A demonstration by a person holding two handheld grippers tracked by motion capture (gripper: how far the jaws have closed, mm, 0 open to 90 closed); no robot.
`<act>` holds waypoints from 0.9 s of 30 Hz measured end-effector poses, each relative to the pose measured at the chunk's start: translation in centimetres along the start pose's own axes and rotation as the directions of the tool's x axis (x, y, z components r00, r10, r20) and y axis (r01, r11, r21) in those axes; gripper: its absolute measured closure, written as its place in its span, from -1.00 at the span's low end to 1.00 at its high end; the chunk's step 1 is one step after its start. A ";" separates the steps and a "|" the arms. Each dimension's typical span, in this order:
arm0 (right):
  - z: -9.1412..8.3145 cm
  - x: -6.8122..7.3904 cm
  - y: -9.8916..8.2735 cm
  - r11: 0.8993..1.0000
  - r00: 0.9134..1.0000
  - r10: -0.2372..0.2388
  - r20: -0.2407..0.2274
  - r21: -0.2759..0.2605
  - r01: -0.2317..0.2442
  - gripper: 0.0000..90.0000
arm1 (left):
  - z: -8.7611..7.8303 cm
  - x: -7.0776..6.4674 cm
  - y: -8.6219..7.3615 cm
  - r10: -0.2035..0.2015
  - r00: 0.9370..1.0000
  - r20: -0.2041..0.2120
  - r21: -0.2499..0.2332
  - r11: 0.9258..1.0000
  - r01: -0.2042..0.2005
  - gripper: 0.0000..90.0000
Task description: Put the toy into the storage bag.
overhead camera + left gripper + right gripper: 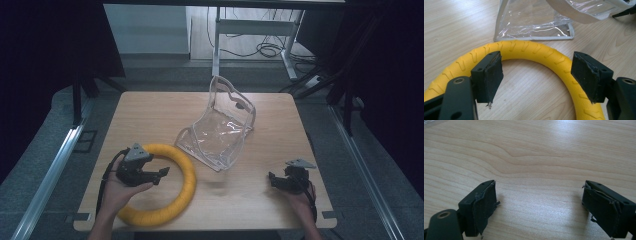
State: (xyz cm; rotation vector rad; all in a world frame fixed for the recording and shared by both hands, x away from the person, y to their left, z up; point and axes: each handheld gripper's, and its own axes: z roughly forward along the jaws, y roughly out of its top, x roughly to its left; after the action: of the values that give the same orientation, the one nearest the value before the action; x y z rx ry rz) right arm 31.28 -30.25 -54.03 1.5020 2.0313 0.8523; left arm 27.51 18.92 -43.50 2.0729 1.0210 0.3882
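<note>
Left gripper [162, 173] lower left, jaws wide apart over yellow foam ring [187, 186], right gripper [272, 178] lower right, jaws open above bare table [240, 195], clear plastic bag [220, 130] at centre.

The left gripper [162, 173] hides part of the yellow ring [187, 175], whose near edge blurs.

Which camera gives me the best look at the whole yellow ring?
The high view: the yellow ring lies nearly whole on the table, partly behind the left gripper. The left gripper view shows only a close arc with its tread pattern; the right gripper view shows bare wood.
</note>
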 end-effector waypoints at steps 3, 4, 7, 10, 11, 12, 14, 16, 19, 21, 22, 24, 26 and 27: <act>0.0 0.0 0.0 1.000 1.000 0.001 0.000 0.000 -0.001 -0.73 | -0.1 0.0 0.0 0.000 1.000 0.009 0.000 1.000 0.000 -0.43; 0.0 0.0 0.0 1.000 1.000 0.001 0.000 -0.001 -0.001 -0.73 | -0.1 0.0 0.0 -0.001 1.000 0.015 -0.002 1.000 0.001 -0.43; 0.0 0.0 0.0 1.000 1.000 0.001 0.000 0.000 -0.001 -0.73 | 0.0 0.1 0.0 0.001 1.000 0.015 0.007 1.000 -0.001 -0.43; 0.0 0.0 0.0 1.000 1.000 0.001 0.000 0.000 -0.001 -0.73 | 0.2 0.1 -0.1 -0.004 1.000 0.018 0.016 1.000 0.003 -0.43; 0.0 0.0 0.0 1.000 1.000 0.001 0.000 0.000 -0.001 -0.73 | 0.2 0.2 -0.1 -0.003 1.000 0.018 0.019 1.000 0.003 -0.43; 0.0 0.0 0.0 1.000 1.000 0.001 0.000 0.000 -0.001 -0.73 | 0.2 0.2 -0.1 -0.004 1.000 0.018 0.021 1.000 0.003 -0.43; 0.0 0.0 0.0 1.000 1.000 0.000 0.000 0.000 0.000 -0.73 | 0.2 0.2 -0.1 -0.004 1.000 0.020 0.024 1.000 0.003 -0.43; 0.0 0.0 0.0 1.000 1.000 0.001 0.000 0.000 -0.001 -0.73 | 0.2 0.2 0.1 -0.003 0.999 0.040 0.024 1.000 0.002 -0.43; 0.0 0.0 0.0 1.000 1.000 0.001 0.000 -0.001 -0.001 -0.73 | -0.2 -0.2 0.4 -0.004 0.996 0.090 0.006 1.000 0.003 -0.42; 0.0 0.0 0.0 1.000 1.000 0.001 0.000 -0.001 -0.001 -0.72 | -0.4 -0.3 0.3 -0.007 0.991 0.134 0.009 1.000 0.006 -0.42; 0.0 0.0 0.0 1.000 1.000 0.001 0.000 -0.001 -0.001 -0.72 | -0.5 -0.3 0.3 -0.010 0.989 0.150 0.016 1.000 0.008 -0.42; 0.0 0.0 0.0 1.000 1.000 0.001 0.000 -0.001 -0.001 -0.72 | -0.6 -0.4 0.2 -0.015 0.988 0.156 0.044 0.999 0.008 -0.38; 0.0 0.0 0.0 1.000 1.000 0.001 0.001 -0.001 -0.001 -0.72 | -0.7 -0.3 0.1 -0.025 0.988 0.152 0.060 0.998 0.016 -0.34; 0.0 0.0 0.0 1.000 1.000 0.002 0.001 -0.001 -0.002 -0.72 | -0.7 -0.3 0.1 -0.033 0.987 0.157 0.063 0.998 0.023 -0.33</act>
State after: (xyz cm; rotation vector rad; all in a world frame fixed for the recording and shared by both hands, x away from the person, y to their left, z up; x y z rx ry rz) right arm 31.28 -30.26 -54.02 1.5036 2.0288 0.8522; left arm 26.99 19.02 -42.93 2.1049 0.9764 0.1770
